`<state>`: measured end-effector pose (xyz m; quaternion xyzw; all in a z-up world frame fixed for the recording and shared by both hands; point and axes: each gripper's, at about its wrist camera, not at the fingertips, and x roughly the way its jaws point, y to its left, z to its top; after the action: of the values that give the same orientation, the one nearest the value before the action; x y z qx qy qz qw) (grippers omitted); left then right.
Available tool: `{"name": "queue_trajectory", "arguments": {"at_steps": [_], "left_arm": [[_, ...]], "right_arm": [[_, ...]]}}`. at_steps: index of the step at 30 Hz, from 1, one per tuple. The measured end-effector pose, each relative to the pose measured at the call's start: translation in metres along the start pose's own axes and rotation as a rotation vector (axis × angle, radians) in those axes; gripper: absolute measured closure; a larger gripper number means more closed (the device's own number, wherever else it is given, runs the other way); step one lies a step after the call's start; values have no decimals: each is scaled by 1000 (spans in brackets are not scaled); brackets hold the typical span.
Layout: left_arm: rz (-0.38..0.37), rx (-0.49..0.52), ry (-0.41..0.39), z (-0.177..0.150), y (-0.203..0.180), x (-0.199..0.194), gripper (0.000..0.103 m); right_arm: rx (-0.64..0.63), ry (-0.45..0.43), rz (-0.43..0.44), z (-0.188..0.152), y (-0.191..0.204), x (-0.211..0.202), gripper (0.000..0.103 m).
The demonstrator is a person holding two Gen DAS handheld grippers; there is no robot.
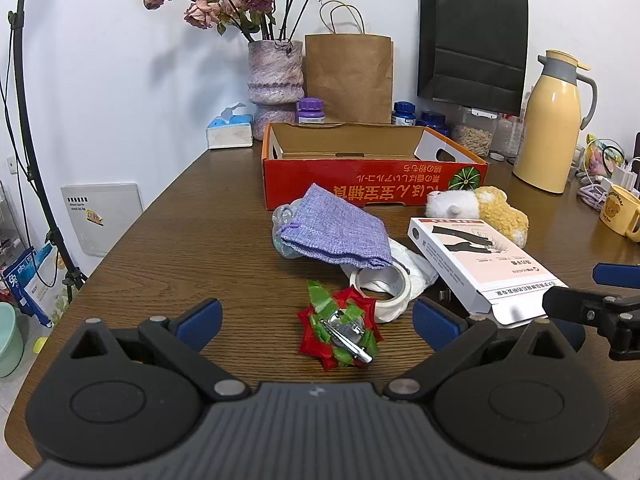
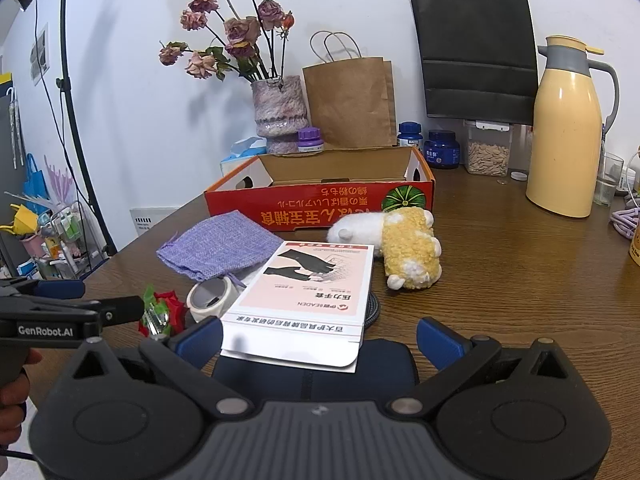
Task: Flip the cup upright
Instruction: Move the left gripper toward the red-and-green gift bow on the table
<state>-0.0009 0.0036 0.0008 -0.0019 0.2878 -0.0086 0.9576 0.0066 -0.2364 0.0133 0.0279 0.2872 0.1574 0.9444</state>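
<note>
A yellow mug (image 1: 619, 211) with a bear print stands at the far right of the table, opening upward as far as I can see; only a sliver of the mug (image 2: 636, 246) shows in the right wrist view. A dark navy object (image 2: 312, 370) lies half under the white box (image 2: 316, 300); I cannot tell what it is. My left gripper (image 1: 316, 320) is open, low over a red and green paper flower (image 1: 340, 328). My right gripper (image 2: 319, 338) is open, its fingers either side of the box's near end and the navy object. Neither holds anything.
A tape roll (image 1: 384, 290), purple pouch (image 1: 336, 228), plush toy (image 2: 404, 248) and open red carton (image 1: 360, 168) crowd the table's middle. A yellow thermos (image 2: 568, 132), jars, a vase and paper bags line the back wall. A hand (image 2: 12, 396) grips the left tool.
</note>
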Motion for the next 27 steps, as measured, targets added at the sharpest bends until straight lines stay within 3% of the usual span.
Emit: {"name": "queue_trajectory", "arguments": {"at_steps": [27], "left_arm": [[-5,2,-3,-3,-5,0,0]], "right_arm": [[2,4,-2,-1,-1,3,0]]}}
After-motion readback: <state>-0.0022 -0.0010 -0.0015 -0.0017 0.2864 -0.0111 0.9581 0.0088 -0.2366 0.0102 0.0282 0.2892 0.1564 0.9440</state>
